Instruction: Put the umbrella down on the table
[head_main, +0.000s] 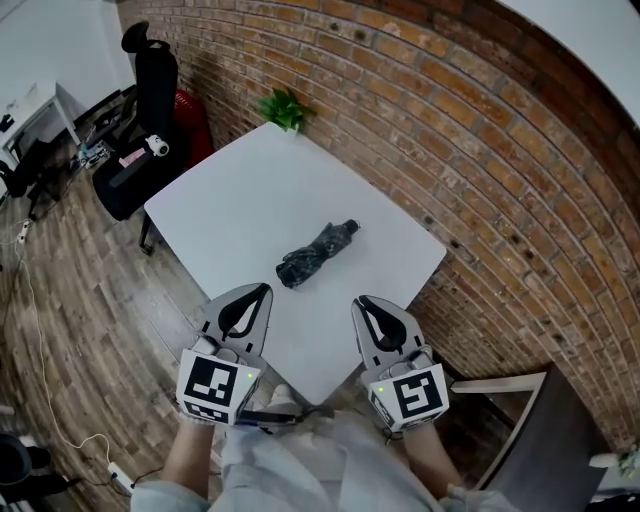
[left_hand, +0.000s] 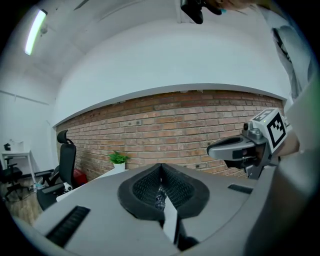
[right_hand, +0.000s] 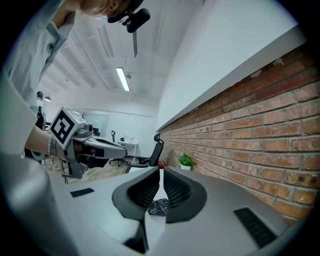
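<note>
A folded dark patterned umbrella lies on the white square table, near the middle and untouched. Both grippers hover side by side over the table's near edge, a short way back from the umbrella. My left gripper is shut with nothing in it; in the left gripper view its closed tips point at the brick wall, and a sliver of umbrella shows below them. My right gripper is also shut and empty, and in the right gripper view the umbrella shows under its tips.
A small potted plant stands on the table's far corner against the brick wall. A black office chair stands at the left, beyond the table. A grey chair stands at the lower right. A cable runs over the wooden floor.
</note>
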